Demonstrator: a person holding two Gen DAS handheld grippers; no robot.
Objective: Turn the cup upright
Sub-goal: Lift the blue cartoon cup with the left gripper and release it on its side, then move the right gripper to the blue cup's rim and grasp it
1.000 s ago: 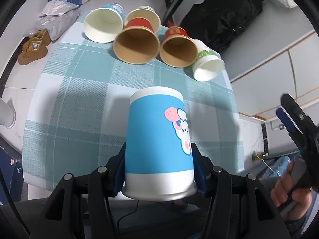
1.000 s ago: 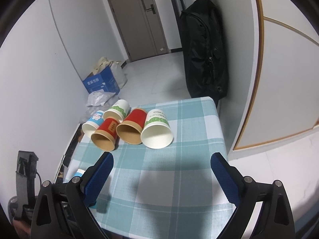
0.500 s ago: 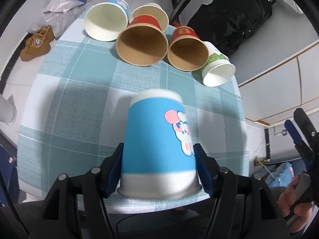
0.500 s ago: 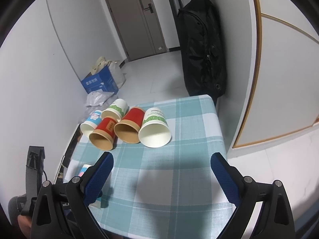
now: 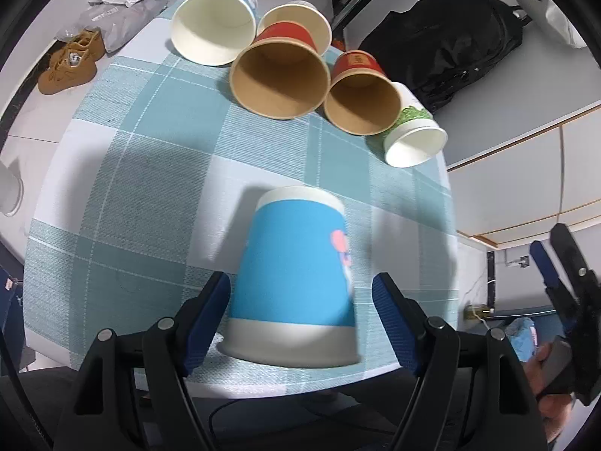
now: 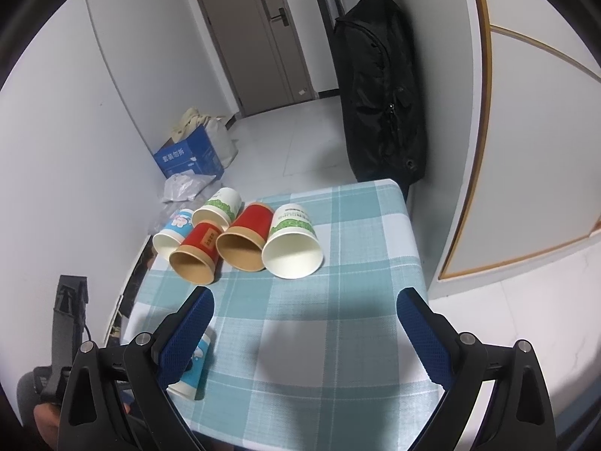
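A blue paper cup with a cartoon print [image 5: 296, 282] stands on the checked tablecloth [image 5: 150, 173] near the table's front edge, narrow end up. My left gripper [image 5: 302, 300] is open, its fingers apart on either side of the cup with small gaps. The cup shows partly behind my right gripper's left finger in the right wrist view [image 6: 193, 370]. My right gripper [image 6: 304, 334] is open and empty above the table's near side.
Several cups lie on their sides at the far end: a white one [image 5: 212, 32], two red ones [image 5: 280, 75] [image 5: 362, 99] and a green-print one [image 5: 415, 141]. A black bag [image 6: 379, 101] stands beyond the table. Shoes [image 5: 69, 62] lie on the floor.
My left gripper has opened and let go of the blue cup, which now stands on the cloth. The view has pulled up and tilted. The right gripper stays open.
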